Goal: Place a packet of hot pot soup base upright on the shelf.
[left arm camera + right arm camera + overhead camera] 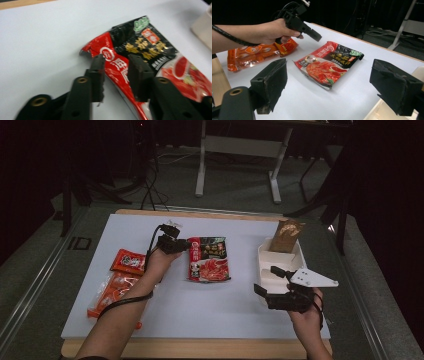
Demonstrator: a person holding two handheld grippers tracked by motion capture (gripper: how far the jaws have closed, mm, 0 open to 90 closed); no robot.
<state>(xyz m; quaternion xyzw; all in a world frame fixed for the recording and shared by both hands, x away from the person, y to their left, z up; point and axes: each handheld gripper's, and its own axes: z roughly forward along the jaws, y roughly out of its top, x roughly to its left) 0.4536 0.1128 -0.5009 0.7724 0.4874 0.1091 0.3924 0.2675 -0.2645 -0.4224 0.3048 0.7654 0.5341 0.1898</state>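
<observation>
A red and black sauce packet (208, 259) lies flat in the middle of the white table. My left gripper (186, 245) hovers at its near-left corner. In the left gripper view the gripper (116, 58) is open, its jaws straddling the red corner of the packet (150, 52) from just above. The right gripper view has the left gripper (315, 37) held clear above the packet (329, 65). My right gripper (266, 280) stands wide open over the near end of a white tray (265, 251), and nothing sits between its jaws (331, 63).
A brown packet (286, 236) stands in the tray's far end. Orange snack bags (112, 292) and a small red packet (128, 261) lie at the table's left, under the left forearm. Table legs and cables stand beyond the far edge.
</observation>
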